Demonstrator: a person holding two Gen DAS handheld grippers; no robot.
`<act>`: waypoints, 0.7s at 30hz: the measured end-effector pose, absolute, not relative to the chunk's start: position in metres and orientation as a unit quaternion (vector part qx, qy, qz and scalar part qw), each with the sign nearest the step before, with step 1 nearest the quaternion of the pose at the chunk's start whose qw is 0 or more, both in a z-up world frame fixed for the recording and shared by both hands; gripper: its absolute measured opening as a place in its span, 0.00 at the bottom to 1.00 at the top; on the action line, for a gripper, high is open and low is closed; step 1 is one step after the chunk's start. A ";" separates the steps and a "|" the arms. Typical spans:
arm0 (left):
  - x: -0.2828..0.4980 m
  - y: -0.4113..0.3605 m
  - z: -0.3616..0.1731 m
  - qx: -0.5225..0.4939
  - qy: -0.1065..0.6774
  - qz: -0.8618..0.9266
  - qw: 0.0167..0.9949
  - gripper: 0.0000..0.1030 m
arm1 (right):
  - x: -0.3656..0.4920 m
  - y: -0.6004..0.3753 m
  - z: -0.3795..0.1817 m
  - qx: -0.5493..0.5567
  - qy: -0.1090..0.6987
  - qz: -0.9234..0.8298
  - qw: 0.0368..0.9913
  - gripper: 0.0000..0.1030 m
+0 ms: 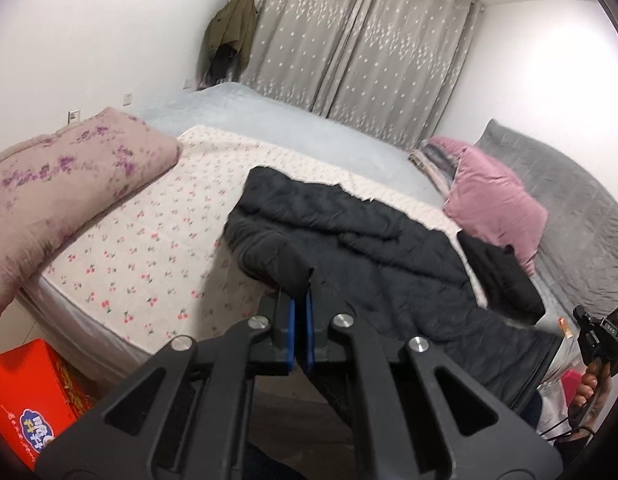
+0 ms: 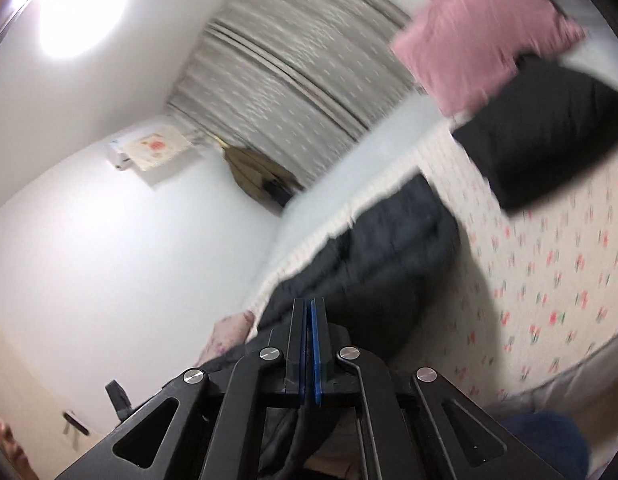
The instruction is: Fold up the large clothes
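Both grippers, L [image 1: 300, 300] & R [image 2: 309, 304], clamp black jacket [image 1: 349, 248] hem.

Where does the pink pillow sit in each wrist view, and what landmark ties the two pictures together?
Left wrist view: pink pillow at right of centre, on the bed's far right side, above a small dark garment.
Right wrist view: pink pillow at top right, blurred and tilted.
Shared landmark: grey patterned curtains.
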State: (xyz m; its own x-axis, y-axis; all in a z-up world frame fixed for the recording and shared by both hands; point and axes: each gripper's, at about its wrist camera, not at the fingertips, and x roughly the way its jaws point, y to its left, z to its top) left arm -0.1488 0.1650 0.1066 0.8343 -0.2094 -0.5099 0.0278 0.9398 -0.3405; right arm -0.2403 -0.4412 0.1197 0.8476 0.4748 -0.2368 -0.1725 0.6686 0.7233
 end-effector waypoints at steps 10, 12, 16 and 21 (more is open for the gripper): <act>-0.131 0.156 0.078 -0.180 0.314 -0.068 0.930 0.05 | -0.172 -0.414 0.027 0.319 0.410 0.064 0.852 0.21; -0.130 0.158 0.080 -0.180 0.313 -0.068 0.930 0.05 | -0.179 -0.422 0.017 0.301 0.438 0.029 0.847 0.28; -0.126 0.153 0.079 -0.178 0.315 -0.073 0.929 0.05 | -0.193 -0.450 0.016 0.283 0.460 -0.020 0.841 0.73; -0.122 0.141 0.078 -0.182 0.315 -0.084 0.928 0.05 | -0.197 -0.456 0.000 0.279 0.518 0.024 0.808 0.85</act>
